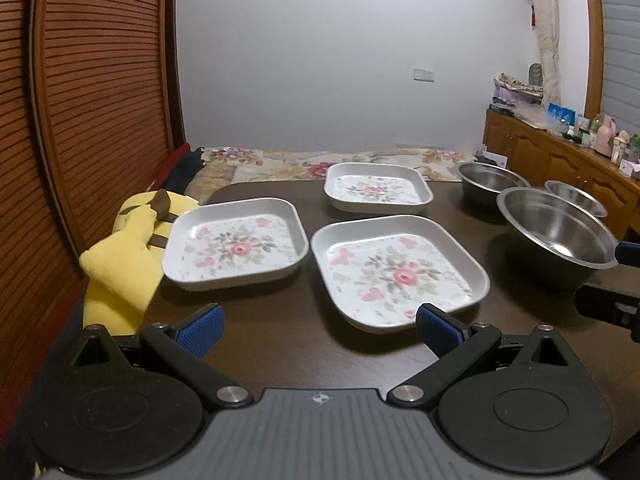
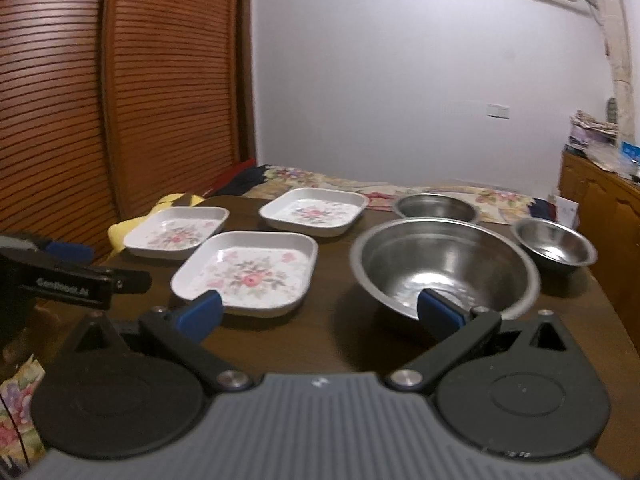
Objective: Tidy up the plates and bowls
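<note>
Three square floral plates lie on the dark table [image 1: 280,320]: a near plate [image 1: 398,274], a left plate [image 1: 236,242] and a far plate [image 1: 378,187]. Three steel bowls stand at the right: a large bowl [image 1: 556,232], a far bowl [image 1: 490,180] and a small bowl [image 1: 576,197]. My left gripper [image 1: 318,328] is open and empty, just short of the near plate. In the right wrist view my right gripper [image 2: 320,314] is open and empty, between the near plate [image 2: 246,270] and the large bowl [image 2: 444,266], close to both.
A yellow cloth [image 1: 128,252] lies at the table's left edge beside a slatted wooden door [image 1: 88,100]. A floral bedspread [image 1: 360,160] lies beyond the table. A wooden cabinet [image 1: 560,160] with clutter stands at the right.
</note>
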Available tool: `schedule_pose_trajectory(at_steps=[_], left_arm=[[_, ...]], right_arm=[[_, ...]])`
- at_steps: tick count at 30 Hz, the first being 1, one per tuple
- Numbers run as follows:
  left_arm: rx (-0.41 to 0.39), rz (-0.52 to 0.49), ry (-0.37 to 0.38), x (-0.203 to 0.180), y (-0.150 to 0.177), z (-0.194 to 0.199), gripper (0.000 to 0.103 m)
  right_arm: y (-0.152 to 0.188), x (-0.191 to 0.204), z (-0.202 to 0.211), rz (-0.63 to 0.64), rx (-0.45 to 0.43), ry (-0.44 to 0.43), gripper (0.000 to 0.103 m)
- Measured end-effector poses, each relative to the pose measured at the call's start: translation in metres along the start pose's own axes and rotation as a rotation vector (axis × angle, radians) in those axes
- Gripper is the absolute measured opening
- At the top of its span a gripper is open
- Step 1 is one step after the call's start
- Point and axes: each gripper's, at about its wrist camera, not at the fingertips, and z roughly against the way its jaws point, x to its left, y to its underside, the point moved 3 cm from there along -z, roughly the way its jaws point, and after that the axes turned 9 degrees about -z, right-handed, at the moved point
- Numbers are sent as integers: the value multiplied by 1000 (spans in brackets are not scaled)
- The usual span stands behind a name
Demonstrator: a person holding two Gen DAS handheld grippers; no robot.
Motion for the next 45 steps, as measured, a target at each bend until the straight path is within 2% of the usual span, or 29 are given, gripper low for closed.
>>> schedule_pose_trajectory(at_steps=[5, 6, 7, 10, 13, 18, 22, 27, 35, 45], left_arm=[[-6, 13, 34, 11, -5, -10, 103], [-7, 13, 34, 13, -6, -12, 103], [-7, 10, 32, 14, -7, -14, 103], [-15, 1, 19, 17, -11, -19, 103], [-22, 6, 40, 20, -13, -27, 99], [-4, 7, 66, 21, -15, -42, 75], [3, 27, 98, 20, -15, -53, 63], [19, 26, 111, 14, -15, -63, 49], [43, 39, 124, 11, -15, -76, 30], [66, 59, 145, 12, -13, -88, 15]], right_arm=[[-5, 16, -17, 35, 15, -39, 101], [-6, 18, -21, 39, 19, -45, 97], [-7, 20, -25, 42, 30, -51, 89], [-10, 24, -36, 45, 47, -66, 85], [-12, 28, -47, 64, 57, -55, 77], [-11, 26, -63, 70, 89, -39, 65], [-5, 26, -72, 79, 110, -19, 55], [2, 26, -79, 82, 127, -1, 49], [6, 25, -89, 81, 139, 25, 49], [6, 23, -96, 47, 149, 33, 47]])
